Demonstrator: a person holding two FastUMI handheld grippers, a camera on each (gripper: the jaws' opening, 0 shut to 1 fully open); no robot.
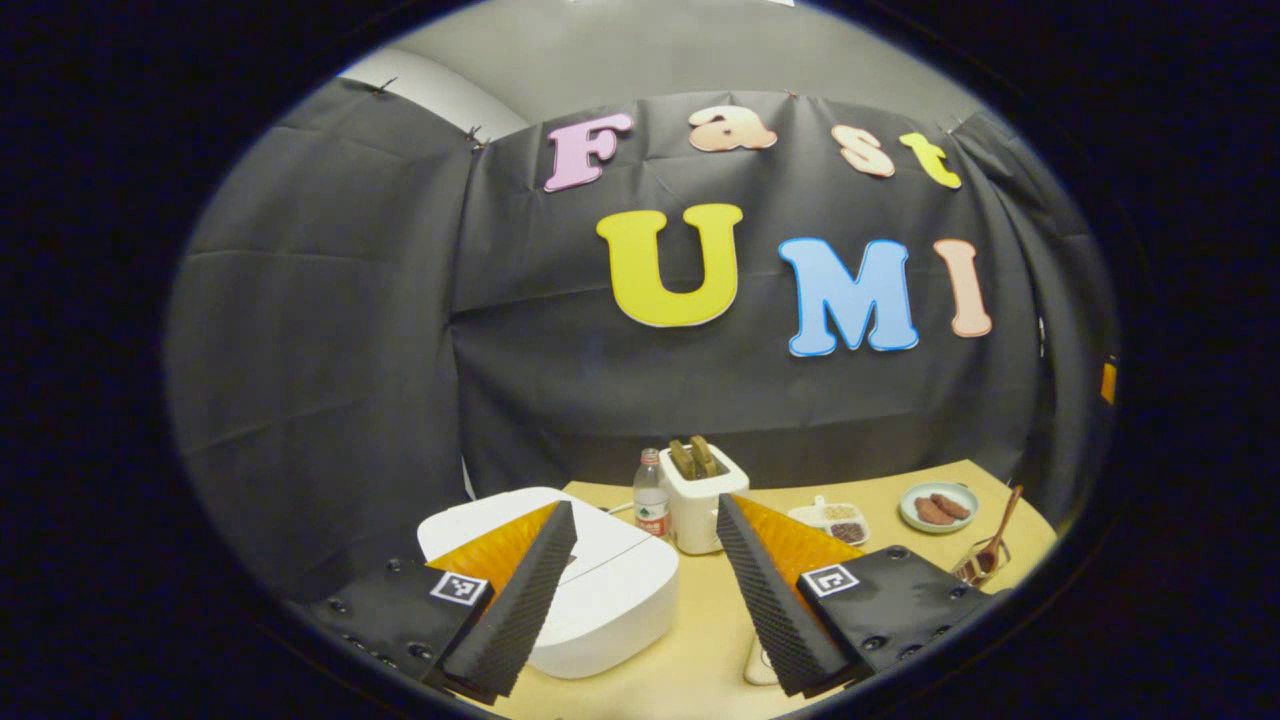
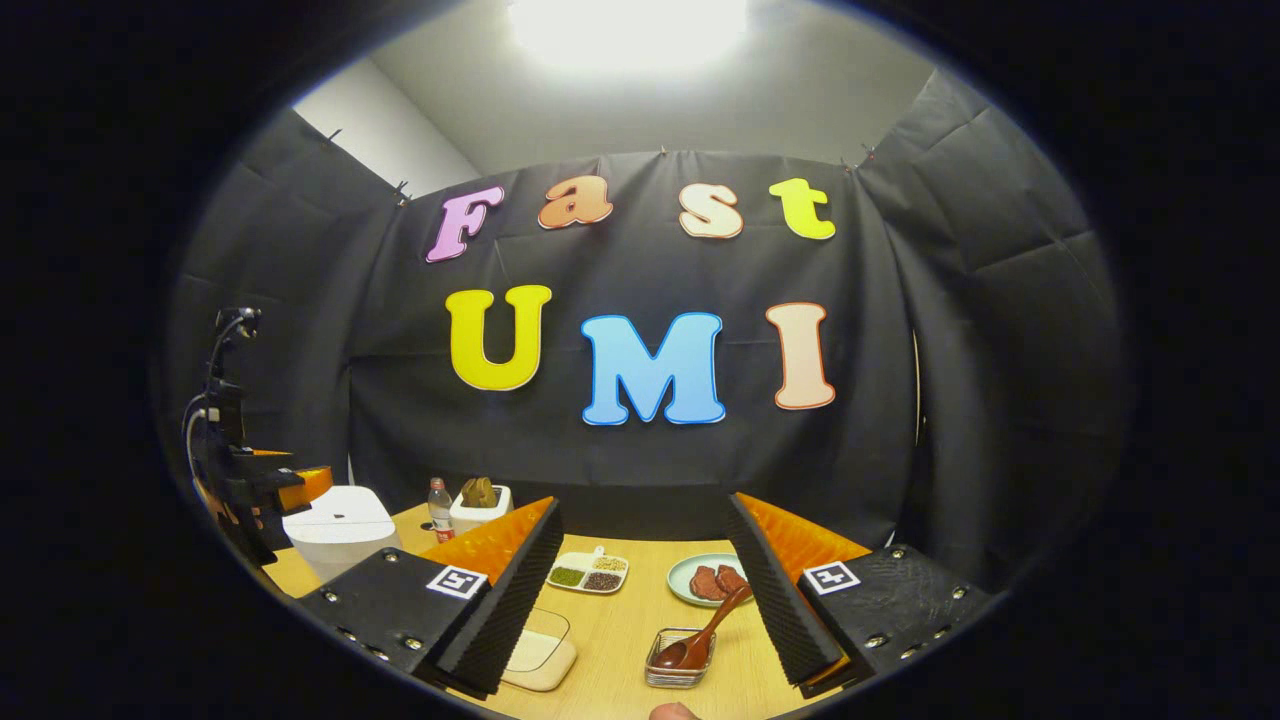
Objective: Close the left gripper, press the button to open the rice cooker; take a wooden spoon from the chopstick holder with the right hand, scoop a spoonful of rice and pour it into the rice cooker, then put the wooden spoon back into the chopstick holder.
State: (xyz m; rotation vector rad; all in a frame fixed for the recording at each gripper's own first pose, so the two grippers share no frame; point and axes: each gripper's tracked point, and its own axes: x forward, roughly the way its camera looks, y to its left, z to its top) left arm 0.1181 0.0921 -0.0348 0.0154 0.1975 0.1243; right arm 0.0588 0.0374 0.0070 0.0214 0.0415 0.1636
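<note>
My left gripper [image 1: 645, 600] sits at the bottom of the left gripper view with its fingers spread wide apart, holding nothing. Between and behind them, low and left of centre, lies the white rice cooker [image 1: 590, 590] with its lid down, on the wooden table [image 1: 700, 640]. Just past it, in the lower middle, stand a water bottle [image 1: 651, 497] and a white toaster [image 1: 702, 495] with slices in its slots. To the lower right I see a divided dish [image 1: 838, 522] of grains, a pale green plate [image 1: 938, 507] with brown pieces, and at the far lower right the wooden spoon [image 1: 998, 535] leaning in the chopstick holder [image 1: 980, 565].

My right gripper [image 2: 645, 610] is likewise wide apart and empty at the bottom of the right gripper view. The spoon and its clear holder rest between its fingers, at the bottom centre. A shallow container [image 2: 538, 655] lies just left of them.
</note>
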